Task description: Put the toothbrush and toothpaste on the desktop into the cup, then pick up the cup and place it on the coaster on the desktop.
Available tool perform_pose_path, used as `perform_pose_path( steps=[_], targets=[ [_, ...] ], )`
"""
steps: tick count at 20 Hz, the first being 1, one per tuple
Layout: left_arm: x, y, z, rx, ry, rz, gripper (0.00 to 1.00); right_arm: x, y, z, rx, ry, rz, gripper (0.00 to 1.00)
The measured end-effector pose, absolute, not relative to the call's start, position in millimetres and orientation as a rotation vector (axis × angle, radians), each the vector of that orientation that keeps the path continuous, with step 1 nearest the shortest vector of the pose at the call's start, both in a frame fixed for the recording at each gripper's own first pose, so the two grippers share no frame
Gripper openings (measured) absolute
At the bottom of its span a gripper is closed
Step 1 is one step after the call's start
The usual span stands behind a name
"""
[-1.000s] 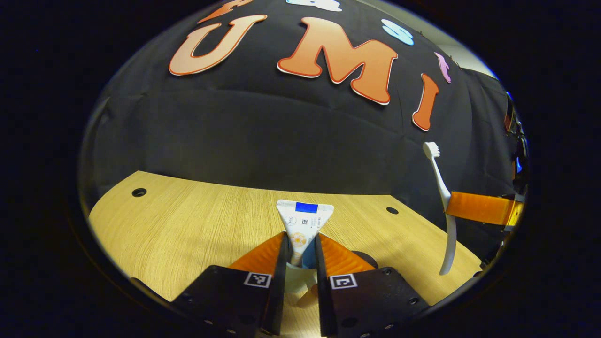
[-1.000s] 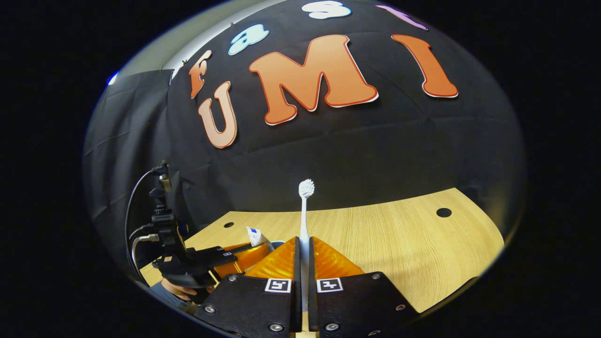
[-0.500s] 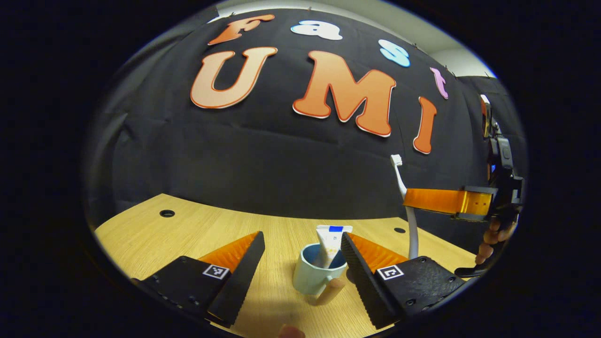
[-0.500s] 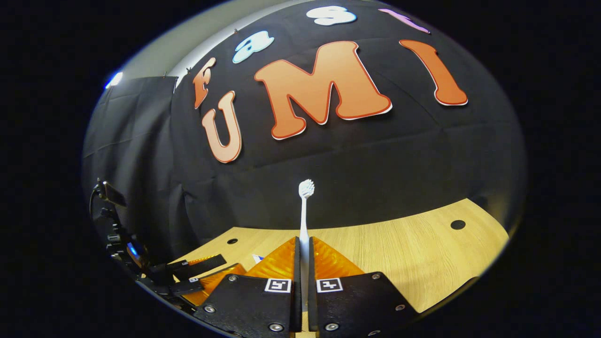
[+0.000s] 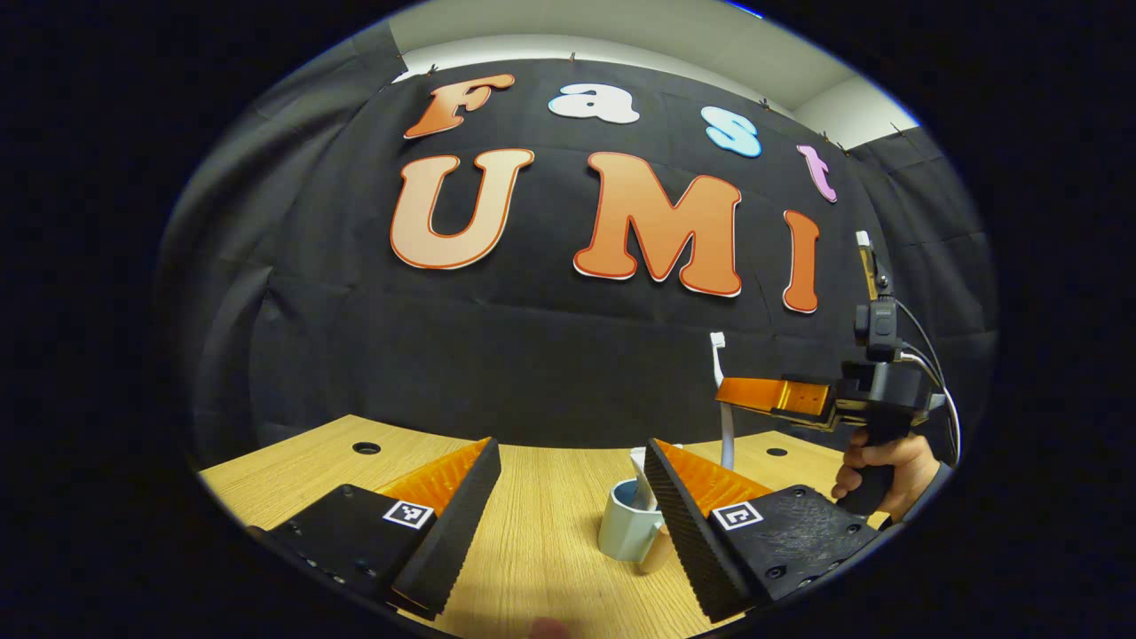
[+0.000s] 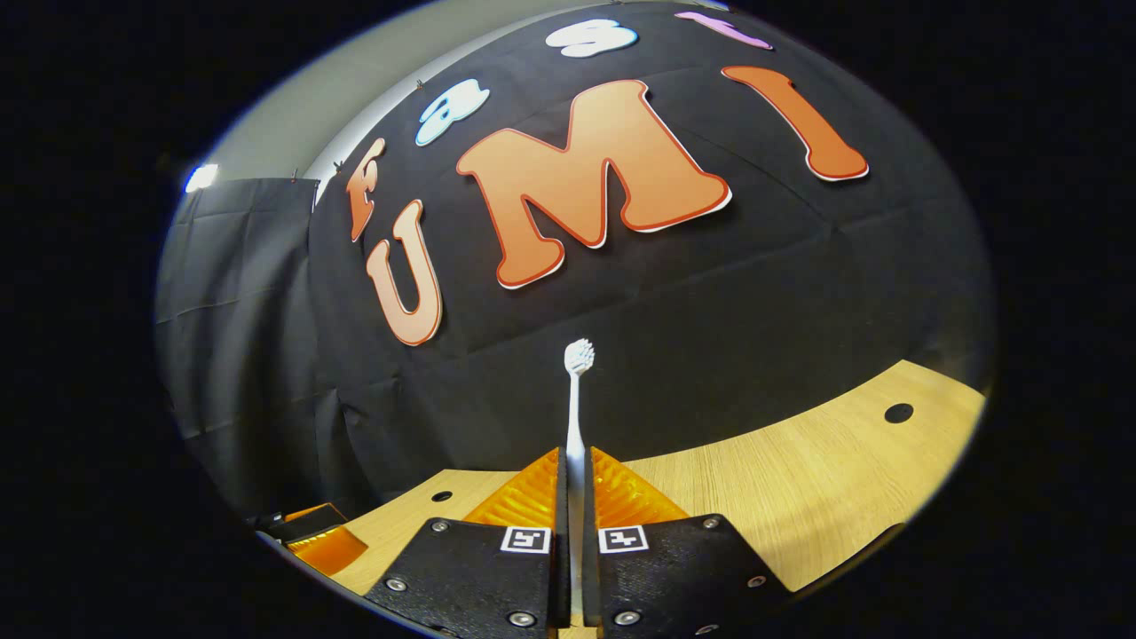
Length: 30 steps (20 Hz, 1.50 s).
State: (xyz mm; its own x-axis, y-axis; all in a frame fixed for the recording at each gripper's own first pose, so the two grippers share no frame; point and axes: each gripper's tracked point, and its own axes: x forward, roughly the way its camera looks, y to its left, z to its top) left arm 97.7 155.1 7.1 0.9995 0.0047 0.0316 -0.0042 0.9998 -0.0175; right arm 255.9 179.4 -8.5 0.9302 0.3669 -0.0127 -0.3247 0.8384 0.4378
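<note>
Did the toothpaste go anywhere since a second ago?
Yes. The left gripper held the toothpaste above the cup before; now it stands inside the cup on the table, and that gripper is open.

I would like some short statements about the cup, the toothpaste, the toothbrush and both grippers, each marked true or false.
1. The toothpaste tube stands in the cup. True.
2. The left gripper is shut on the toothpaste tube. False: its jaws stand open and empty.
3. The right gripper holds the toothbrush with the bristles up. True.
4. The toothbrush is already in the cup. False: it is in the air, clamped in the right gripper.
5. The cup lies tipped over on the desktop. False: it stands upright.
</note>
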Motion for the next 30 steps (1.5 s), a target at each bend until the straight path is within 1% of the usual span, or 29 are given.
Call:
perform_pose_path(
  steps=[4, 7, 8, 9, 10, 11, 12, 15, 17, 18, 20, 21, 23, 24, 25, 26, 27, 28, 29, 30],
  targets=[
    [85.4, 164.0, 9.2, -0.003, -0.067, 0.027, 0.98, 266.7, 195.6, -16.6, 0.47, 0.078, 0.377, 0.05],
    [82.0, 166.8, 1.5, -0.009, -0.057, 0.033, 0.98, 272.9, 206.2, -23.5, 0.456, 0.068, 0.376, 0.05],
    [80.6, 167.2, -0.8, -0.012, -0.051, 0.033, 1.0, 274.3, 208.8, -26.0, 0.459, 0.07, 0.378, 0.05],
    [81.4, 166.3, -4.1, -0.016, -0.044, 0.034, 0.98, 275.3, 211.5, -29.1, 0.464, 0.077, 0.38, 0.05],
    [82.3, 164.5, -6.5, -0.017, -0.04, 0.029, 1.0, 276.8, 214.1, -31.7, 0.466, 0.078, 0.382, 0.05],
    [81.0, 162.9, -11.5, -0.014, -0.031, 0.027, 1.0, 278.2, 216.2, -35.4, 0.464, 0.078, 0.381, 0.05],
    [81.1, 161.5, -13.3, -0.006, -0.03, 0.026, 0.98, 277.8, 219.9, -38.2, 0.458, 0.077, 0.388, 0.06],
    [75.9, 157.2, -23.6, -0.006, -0.018, 0.036, 0.98, 273.3, 226.4, -47.6, 0.409, 0.098, 0.402, 0.07],
    [79.1, 148.3, -30.0, -0.022, 0.003, 0.022, 0.98, 263.8, 222.0, -46.8, 0.364, 0.111, 0.413, 0.11],
    [80.0, 145.1, -31.5, -0.024, 0.012, 0.02, 0.98, 258.9, 218.5, -43.4, 0.346, 0.109, 0.422, 0.18],
    [81.0, 136.0, -31.1, -0.019, 0.023, 0.011, 0.98, 251.1, 202.9, -32.3, 0.323, 0.093, 0.412, 0.26],
    [80.5, 131.7, -30.8, -0.019, 0.031, 0.004, 0.98, 245.9, 193.3, -24.8, 0.319, 0.083, 0.406, 0.27],
    [83.2, 118.5, -23.2, -0.016, 0.037, -0.011, 0.98, 234.5, 175.9, -10.8, 0.303, 0.064, 0.398, 0.36],
    [84.2, 112.2, -17.6, -0.011, 0.037, -0.019, 0.98, 228.2, 167.3, -3.5, 0.293, 0.056, 0.399, 0.45],
    [85.5, 108.4, -13.4, -0.005, 0.044, -0.022, 0.98, 221.9, 158.2, 2.6, 0.282, 0.053, 0.397, 0.49],
    [87.9, 104.4, -8.3, 0.0, 0.054, -0.026, 0.98, 215.2, 150.8, 7.8, 0.269, 0.049, 0.398, 0.57],
    [91.7, 99.6, -5.5, -0.001, 0.069, -0.032, 0.98, 209.5, 141.5, 13.4, 0.254, 0.045, 0.391, 0.61],
    [95.0, 95.0, -1.9, -0.01, 0.085, -0.043, 0.98, 201.5, 132.3, 19.5, 0.239, 0.034, 0.387, 0.71],
    [96.8, 91.5, 0.2, -0.025, 0.104, -0.049, 0.98, 195.0, 122.9, 25.4, 0.224, 0.024, 0.378, 0.75],
    [98.8, 87.6, 4.0, -0.036, 0.124, -0.056, 0.98, 189.1, 114.4, 31.1, 0.213, 0.014, 0.373, 0.83]
  ],
)
